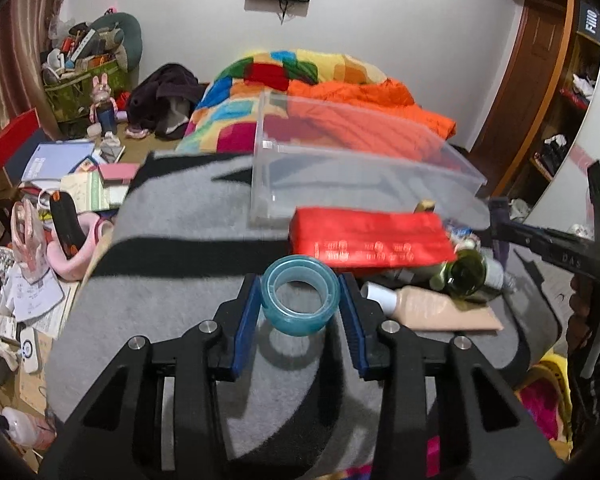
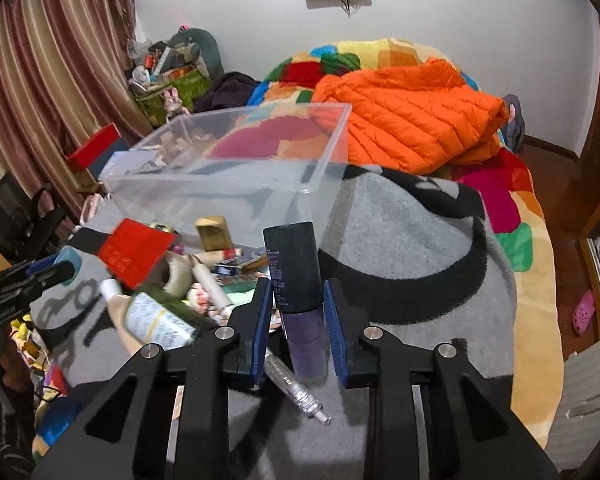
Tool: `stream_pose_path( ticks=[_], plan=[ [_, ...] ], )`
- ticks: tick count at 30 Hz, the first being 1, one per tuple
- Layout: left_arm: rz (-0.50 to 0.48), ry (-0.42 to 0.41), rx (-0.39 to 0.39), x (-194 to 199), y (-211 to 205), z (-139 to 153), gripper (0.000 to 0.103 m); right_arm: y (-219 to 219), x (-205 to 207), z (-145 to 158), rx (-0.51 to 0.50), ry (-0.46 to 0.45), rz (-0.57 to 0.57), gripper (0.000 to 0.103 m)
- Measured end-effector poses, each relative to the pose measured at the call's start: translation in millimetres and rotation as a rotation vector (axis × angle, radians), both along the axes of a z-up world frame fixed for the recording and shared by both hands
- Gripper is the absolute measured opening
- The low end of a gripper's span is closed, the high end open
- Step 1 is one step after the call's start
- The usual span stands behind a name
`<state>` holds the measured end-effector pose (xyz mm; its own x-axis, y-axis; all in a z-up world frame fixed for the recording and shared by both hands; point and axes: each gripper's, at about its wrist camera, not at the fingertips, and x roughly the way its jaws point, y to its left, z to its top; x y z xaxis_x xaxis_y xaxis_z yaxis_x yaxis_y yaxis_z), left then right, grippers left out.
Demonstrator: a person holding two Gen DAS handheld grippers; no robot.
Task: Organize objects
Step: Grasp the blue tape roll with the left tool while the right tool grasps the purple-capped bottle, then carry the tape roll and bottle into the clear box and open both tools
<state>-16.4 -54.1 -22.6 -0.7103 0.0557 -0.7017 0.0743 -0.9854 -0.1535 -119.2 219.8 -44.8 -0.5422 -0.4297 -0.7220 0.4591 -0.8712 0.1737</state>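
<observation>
My left gripper [image 1: 300, 300] is shut on a blue-green tape roll [image 1: 299, 295], held above the grey blanket [image 1: 172, 280]. My right gripper [image 2: 296, 300] is shut on a dark purple bottle with a black cap [image 2: 298, 280], held upright. A clear plastic bin [image 1: 340, 168] stands behind the pile; it also shows in the right wrist view [image 2: 228, 160]. A red packet [image 1: 368, 240], a green glass bottle [image 1: 466, 276] and a beige tube [image 1: 432, 306] lie in a pile right of my left gripper.
An orange jacket [image 2: 412, 128] lies on the colourful quilt [image 2: 512, 208] behind the bin. A silver pen [image 2: 296, 388] lies under my right gripper. A white labelled bottle [image 2: 156, 320] and small items lie to its left. Clutter covers the floor [image 1: 40, 280] on the left.
</observation>
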Motion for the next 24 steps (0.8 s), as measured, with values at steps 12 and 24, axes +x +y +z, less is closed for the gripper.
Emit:
stream_pose_path(
  ticks=[12,24],
  plan=[
    [-0.018,0.119,-0.043,-35,-5,48,0.039,-12,4,61,-0.059,0.160,0.002,0.023],
    [-0.044,0.064,-0.025,-106,-14,56,0.039,-50,-42,90,0.022,0.260,-0.014,0.023]
  ],
)
